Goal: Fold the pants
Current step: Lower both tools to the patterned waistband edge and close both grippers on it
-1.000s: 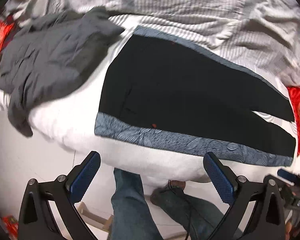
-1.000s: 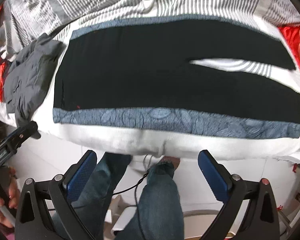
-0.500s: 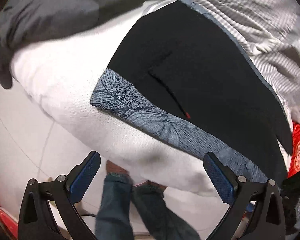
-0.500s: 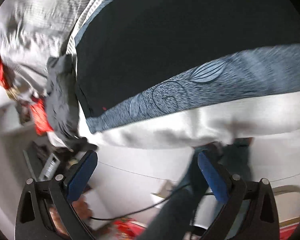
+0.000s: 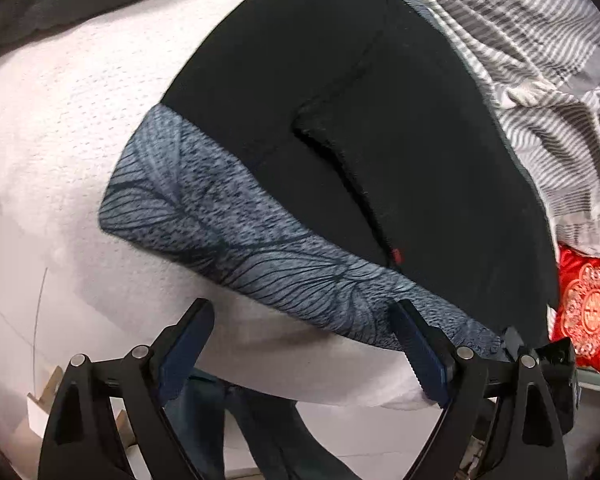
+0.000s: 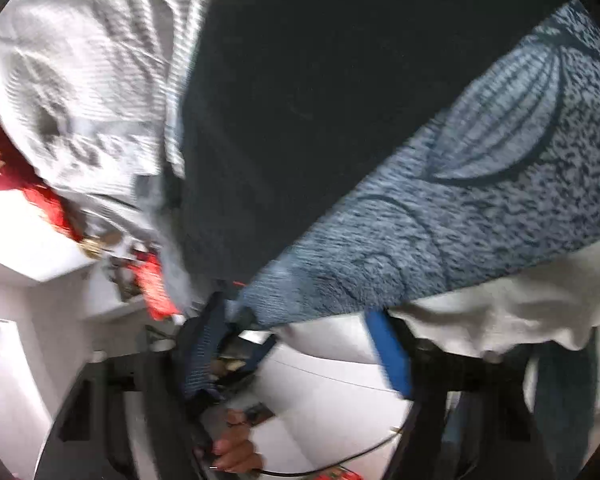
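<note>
Pants point(image 5: 340, 128): black, with a blue-grey leaf-pattern band along the near side. They lie spread flat on the bed, close to its front edge.
Band point(image 5: 228, 240): it runs along the edge of the pants nearest the claws. In the right wrist view point(image 6: 480, 208) it fills much of the picture and looks blurry.
Bed point(image 5: 60, 152): covered by a white bumpy sheet that curves down over the front edge.
Blanket point(image 5: 540, 60): grey and white stripes, bunched up behind the pants.
Red cushion point(image 5: 588, 312): at the far right, beside the pants' end.
Left claw point(image 5: 300, 356): its jaws have just been closing a little, but they are wide apart. Nothing is between them. It hangs just in front of the bed edge, near the band.
Right claw point(image 6: 300, 344): its jaws have just been closing. The corner of the band lies between the jaws. The picture is too blurry to tell if the pads pinch the cloth.
Person: blue jeans legs point(image 5: 236, 432) show below the bed; a hand point(image 6: 236, 456) shows low in the right wrist view.
</note>
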The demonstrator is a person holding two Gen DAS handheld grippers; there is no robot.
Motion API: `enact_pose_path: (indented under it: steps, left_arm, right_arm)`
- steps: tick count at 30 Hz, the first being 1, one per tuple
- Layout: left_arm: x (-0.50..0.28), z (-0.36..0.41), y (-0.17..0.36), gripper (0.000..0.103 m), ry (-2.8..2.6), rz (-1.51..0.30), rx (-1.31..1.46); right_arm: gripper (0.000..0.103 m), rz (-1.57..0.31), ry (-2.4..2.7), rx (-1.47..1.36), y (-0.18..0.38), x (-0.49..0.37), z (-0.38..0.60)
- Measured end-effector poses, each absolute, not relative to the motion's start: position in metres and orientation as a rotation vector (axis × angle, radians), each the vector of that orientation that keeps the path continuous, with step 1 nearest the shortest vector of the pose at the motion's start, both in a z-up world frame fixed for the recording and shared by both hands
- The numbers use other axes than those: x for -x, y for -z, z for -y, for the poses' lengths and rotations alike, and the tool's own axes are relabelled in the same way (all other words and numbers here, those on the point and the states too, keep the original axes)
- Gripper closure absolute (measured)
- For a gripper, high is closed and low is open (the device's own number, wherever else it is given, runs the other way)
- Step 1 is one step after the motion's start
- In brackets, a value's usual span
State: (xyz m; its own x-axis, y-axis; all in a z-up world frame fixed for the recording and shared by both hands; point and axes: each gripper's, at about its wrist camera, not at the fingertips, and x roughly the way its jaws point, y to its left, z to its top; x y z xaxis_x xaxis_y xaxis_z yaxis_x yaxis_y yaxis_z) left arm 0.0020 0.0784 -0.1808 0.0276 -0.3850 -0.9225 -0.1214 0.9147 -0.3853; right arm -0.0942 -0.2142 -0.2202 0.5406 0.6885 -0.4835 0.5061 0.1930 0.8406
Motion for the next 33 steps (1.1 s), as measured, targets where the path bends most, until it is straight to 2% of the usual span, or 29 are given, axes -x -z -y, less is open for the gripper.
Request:
enact_pose_path:
  steps: [5, 6, 7, 9, 18, 20, 21, 23, 24, 25, 26, 33]
  left_arm:
    - [-0.008, -0.072, 0.182, 0.012, 0.247, -1.554, 0.422]
    - [-0.009, -0.07, 0.182, 0.012, 0.251, -1.557, 0.427]
    - [-0.01, -0.069, 0.182, 0.011, 0.253, -1.559, 0.435]
    - [-0.011, -0.075, 0.182, 0.011, 0.259, -1.559, 0.482]
    - [-0.026, -0.077, 0.181, 0.011, 0.233, -1.535, 0.638]
    - [-0.031, -0.078, 0.181, 0.012, 0.204, -1.523, 0.66]
    - [-0.033, -0.079, 0.18, 0.016, 0.193, -1.512, 0.666]
    - [-0.038, -0.078, 0.176, 0.045, 0.158, -1.5, 0.624]
    - [-0.04, -0.078, 0.175, 0.053, 0.156, -1.496, 0.606]
    - [-0.042, -0.08, 0.174, 0.07, 0.161, -1.493, 0.596]
    - [-0.043, -0.082, 0.174, 0.081, 0.165, -1.496, 0.583]
    - [-0.051, -0.076, 0.144, 0.081, 0.275, -1.443, 0.5]
  right_arm:
    - [0.038, -1.049, -0.17, -1.515, 0.225, 0.081, 0.216]
    - [0.052, -1.045, -0.181, -1.538, 0.228, 0.08, 0.215]
    - [0.073, -1.05, -0.192, -1.55, 0.228, 0.079, 0.214]
    - [0.09, -1.055, -0.208, -1.563, 0.226, 0.08, 0.214]
    - [0.092, -1.032, -0.245, -1.569, 0.208, 0.075, 0.209]
    - [0.088, -1.047, -0.235, -1.569, 0.21, 0.072, 0.208]
    - [0.088, -1.064, -0.215, -1.573, 0.214, 0.072, 0.208]
    - [0.088, -1.089, -0.173, -1.59, 0.223, 0.075, 0.21]
    - [0.088, -1.095, -0.153, -1.596, 0.227, 0.075, 0.21]
    - [0.093, -1.101, -0.134, -1.587, 0.227, 0.076, 0.211]
    - [0.096, -1.096, -0.122, -1.562, 0.223, 0.074, 0.212]
    - [0.099, -1.095, -0.164, -1.334, 0.167, 0.049, 0.216]
